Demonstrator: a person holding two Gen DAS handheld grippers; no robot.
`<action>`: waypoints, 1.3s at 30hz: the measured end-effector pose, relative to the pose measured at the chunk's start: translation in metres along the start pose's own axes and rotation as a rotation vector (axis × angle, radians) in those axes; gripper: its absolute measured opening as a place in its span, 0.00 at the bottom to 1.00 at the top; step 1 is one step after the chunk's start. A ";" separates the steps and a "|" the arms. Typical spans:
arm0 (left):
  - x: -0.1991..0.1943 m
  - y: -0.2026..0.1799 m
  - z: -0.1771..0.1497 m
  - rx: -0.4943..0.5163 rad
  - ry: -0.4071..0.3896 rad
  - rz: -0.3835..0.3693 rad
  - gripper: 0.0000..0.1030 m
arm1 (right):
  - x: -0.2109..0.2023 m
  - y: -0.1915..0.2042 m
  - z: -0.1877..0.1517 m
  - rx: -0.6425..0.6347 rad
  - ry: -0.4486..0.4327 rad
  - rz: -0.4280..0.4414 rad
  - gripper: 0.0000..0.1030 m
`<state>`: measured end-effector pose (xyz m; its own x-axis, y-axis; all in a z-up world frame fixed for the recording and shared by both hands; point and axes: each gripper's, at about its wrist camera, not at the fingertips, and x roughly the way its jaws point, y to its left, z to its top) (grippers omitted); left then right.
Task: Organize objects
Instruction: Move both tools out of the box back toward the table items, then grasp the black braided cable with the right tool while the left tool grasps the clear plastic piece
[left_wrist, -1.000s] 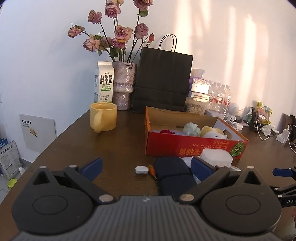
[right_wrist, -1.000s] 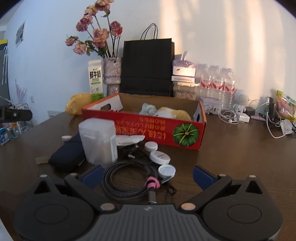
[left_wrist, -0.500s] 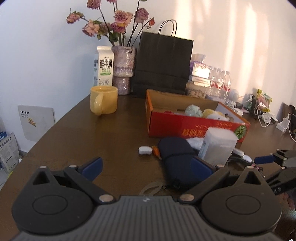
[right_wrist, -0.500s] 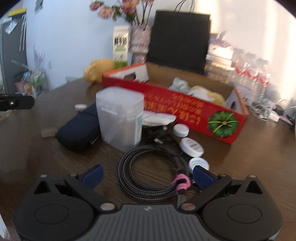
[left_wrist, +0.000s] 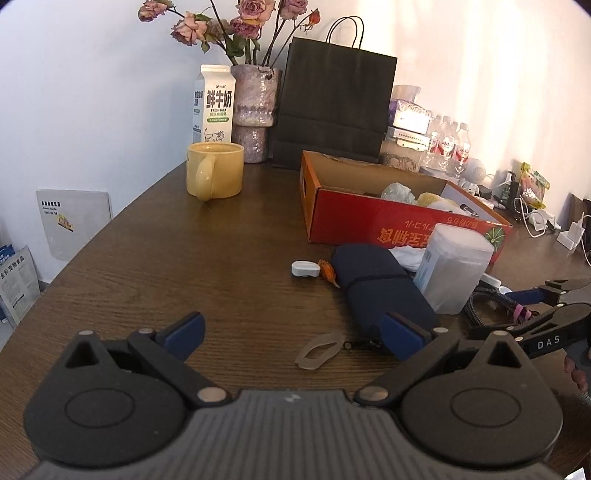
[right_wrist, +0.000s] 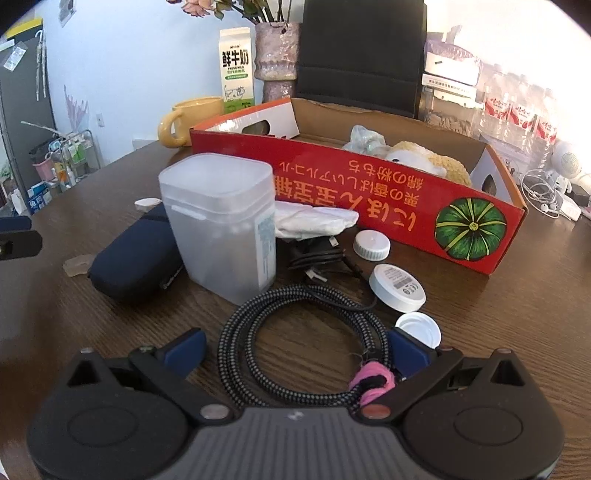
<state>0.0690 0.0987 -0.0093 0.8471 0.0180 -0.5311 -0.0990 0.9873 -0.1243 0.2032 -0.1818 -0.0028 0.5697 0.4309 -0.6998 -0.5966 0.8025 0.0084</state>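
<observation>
Inspection, both wrist cams.

My left gripper (left_wrist: 291, 334): jaws spread wide, nothing between them, low over the wooden table (left_wrist: 184, 266). A clear soft ring (left_wrist: 320, 353) lies on the table just ahead of it, touching the zip pull of the navy pouch (left_wrist: 380, 291). Pouch lies flat, its near end by my left gripper's right fingertip; contact or not, cannot tell from this angle. Small white case (left_wrist: 305, 268) and an orange scrap sit at the pouch's far end.

My right gripper (right_wrist: 295, 349): jaws also spread wide, straddling the near arc of the coiled braided cable (right_wrist: 295, 325). Not gripped; fingers apart from the cord. Pink tie (right_wrist: 373, 380) binds the coil next to my right fingertip.

Other items, right cam:
- Frosted plastic container (right_wrist: 221, 225), upright, lid on, just beyond the coil, beside the pouch.
- Three white caps/discs (right_wrist: 397, 286) right of the coil, near the box.
- Crumpled white wrap and black wires betw. container and box.
- Red cardboard box (right_wrist: 369, 199), open top, holds a plush item and a clear bag.

Background, left cam: yellow mug (left_wrist: 215, 170), milk carton (left_wrist: 214, 105), vase w/ roses, black paper bag, along the wall.
</observation>
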 end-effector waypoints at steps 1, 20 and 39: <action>0.001 0.000 0.000 -0.001 0.002 0.000 1.00 | -0.001 0.000 -0.002 0.003 -0.011 0.001 1.00; 0.014 -0.003 -0.004 0.012 0.040 0.019 1.00 | -0.059 -0.005 -0.035 0.094 -0.324 -0.129 0.88; 0.033 -0.011 -0.013 0.108 0.085 0.015 0.75 | -0.070 -0.010 -0.043 0.131 -0.408 -0.157 0.88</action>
<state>0.0913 0.0862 -0.0359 0.7980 0.0236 -0.6022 -0.0503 0.9984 -0.0275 0.1449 -0.2377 0.0157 0.8394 0.4057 -0.3617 -0.4233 0.9054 0.0330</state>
